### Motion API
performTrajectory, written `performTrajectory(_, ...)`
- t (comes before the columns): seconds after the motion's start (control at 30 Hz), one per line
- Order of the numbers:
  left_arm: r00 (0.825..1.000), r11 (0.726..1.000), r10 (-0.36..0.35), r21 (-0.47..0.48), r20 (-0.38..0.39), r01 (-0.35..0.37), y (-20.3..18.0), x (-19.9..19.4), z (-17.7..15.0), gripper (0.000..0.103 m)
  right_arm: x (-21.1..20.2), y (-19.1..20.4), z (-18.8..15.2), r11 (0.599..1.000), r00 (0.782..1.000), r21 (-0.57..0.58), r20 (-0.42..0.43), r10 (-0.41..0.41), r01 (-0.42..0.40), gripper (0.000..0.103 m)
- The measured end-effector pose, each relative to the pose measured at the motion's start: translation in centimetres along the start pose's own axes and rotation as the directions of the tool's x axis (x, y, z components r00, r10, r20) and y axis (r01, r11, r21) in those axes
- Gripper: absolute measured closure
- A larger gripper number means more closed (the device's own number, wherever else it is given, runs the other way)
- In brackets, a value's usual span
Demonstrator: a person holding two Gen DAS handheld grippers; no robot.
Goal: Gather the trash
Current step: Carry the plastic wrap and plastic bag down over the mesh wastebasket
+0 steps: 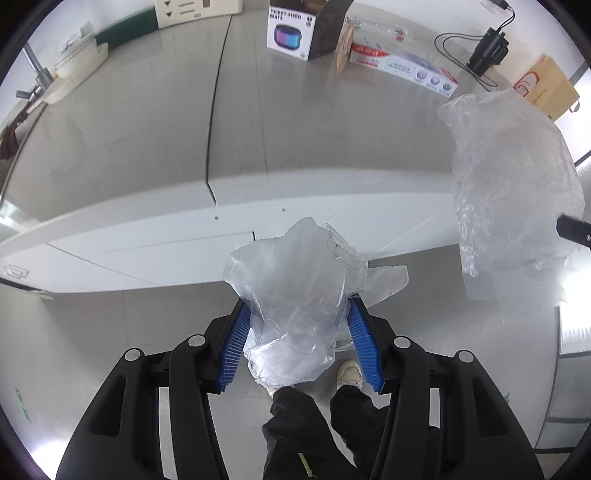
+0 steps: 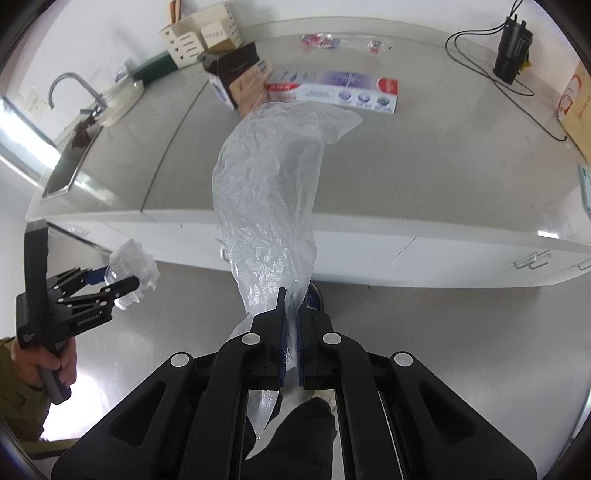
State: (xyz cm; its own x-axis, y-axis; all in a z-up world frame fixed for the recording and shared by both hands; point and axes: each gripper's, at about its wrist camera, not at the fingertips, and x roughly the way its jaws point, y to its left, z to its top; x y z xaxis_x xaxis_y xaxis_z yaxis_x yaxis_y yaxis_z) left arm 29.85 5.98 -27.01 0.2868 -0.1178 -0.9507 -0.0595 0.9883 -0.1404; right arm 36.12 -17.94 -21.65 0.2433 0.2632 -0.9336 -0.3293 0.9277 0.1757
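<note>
Left gripper [image 1: 299,332] half spread, cradling crumpled clear plastic wad [image 1: 295,295] above floor, before desk [image 1: 147,122]. Right gripper [image 2: 291,332] pressed together, pinching long clear plastic bag [image 2: 266,192] near lower end. Both look featherlight, limp, slippery; pinch bunched folds.

A long grey countertop [image 2: 406,166] on white cabinets [image 2: 461,258] spans the room above a glossy pale floor [image 2: 461,350]. At ten o'clock in the right wrist view sit a steel sink [image 2: 66,170] and curved faucet [image 2: 74,86]. Boxes [image 2: 332,90] line the white wall [image 2: 110,33] at twelve; a black charger [image 2: 511,51] stands at one.
</note>
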Motion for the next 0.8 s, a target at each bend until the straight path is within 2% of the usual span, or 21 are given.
performTrajectory(0.4,0.995,0.999,-0.006,-0.033,-0.105,0.003,-0.1,6.2,-2.4,0.051,7.4,-0.1,-4.5,1.000,0.985,-0.022,-0.175,0.006,-0.010,0.098)
performTrajectory(0.57,0.990,0.999,-0.002,-0.038,-0.140,-0.003,0.5,9.3,-3.1,0.051,12.5,0.2,-5.5,1.000,0.971,-0.010,-0.237,0.017,-0.020,0.098)
performTrajectory(0.8,0.984,0.998,-0.032,-0.049,-0.173,0.024,1.5,15.1,-4.1,0.051,20.9,0.1,-6.4,0.999,0.951,0.033,-0.308,0.032,-0.023,0.098)
